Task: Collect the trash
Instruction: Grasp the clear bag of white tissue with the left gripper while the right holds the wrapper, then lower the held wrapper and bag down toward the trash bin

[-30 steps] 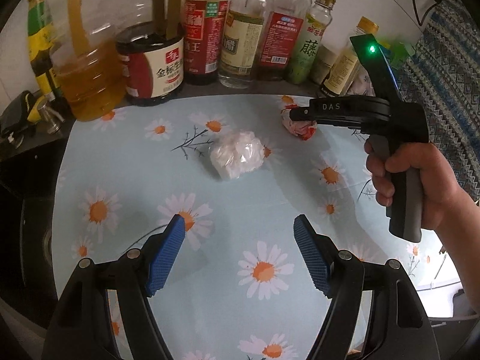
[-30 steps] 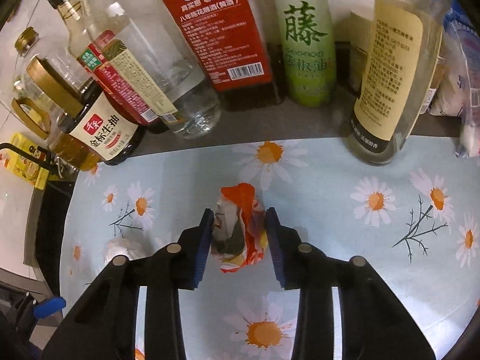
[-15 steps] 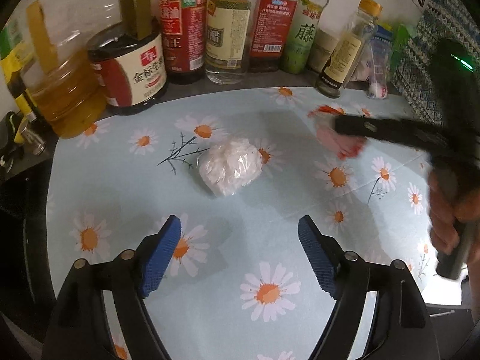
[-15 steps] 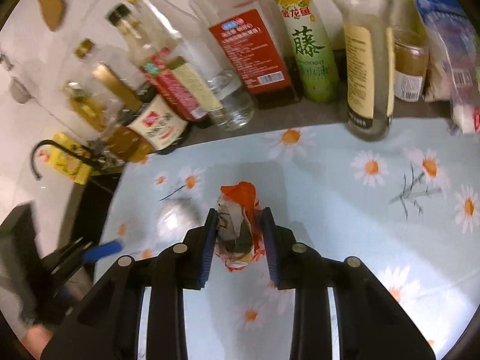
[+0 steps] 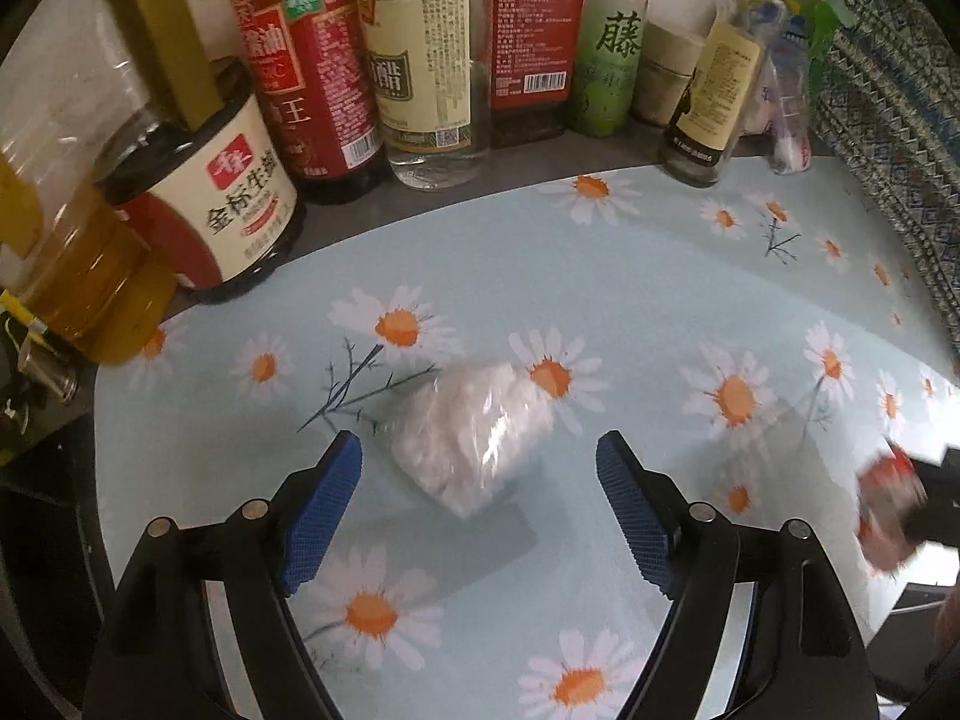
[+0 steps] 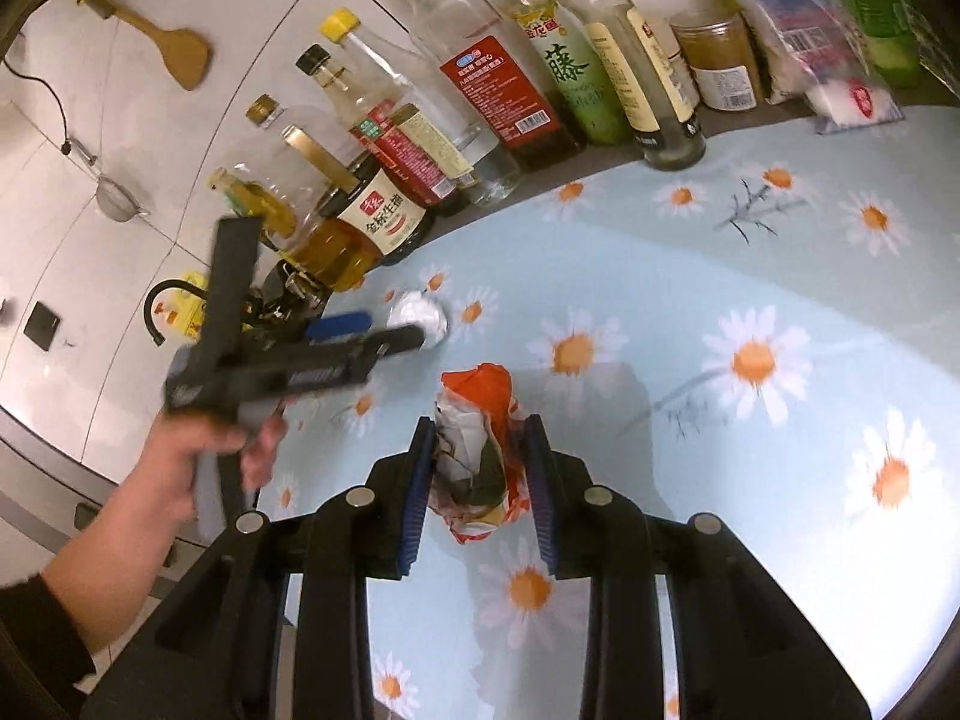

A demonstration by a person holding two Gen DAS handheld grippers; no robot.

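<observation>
A crumpled white plastic wad [image 5: 471, 441] lies on the daisy-print tablecloth [image 5: 600, 276]. My left gripper [image 5: 480, 480] is open, its blue pads on either side of the wad's near end, not touching it. The wad also shows in the right wrist view [image 6: 417, 315] with the left gripper [image 6: 366, 330] at it. My right gripper [image 6: 480, 468] is shut on a crumpled red, orange and white wrapper [image 6: 477, 456], held above the cloth. That wrapper shows blurred at the right edge of the left wrist view [image 5: 888, 510].
A row of sauce, vinegar and oil bottles [image 5: 420, 60] stands along the back of the table, with a large oil jug [image 5: 78, 276] at the left. Plastic bags [image 6: 828, 48] lie at the back right. A patterned fabric [image 5: 888, 120] borders the right side.
My right gripper lifted the wrapper off the cloth and pulled it back and to the right. My left gripper moved forward until its open pads flank the white wad.
</observation>
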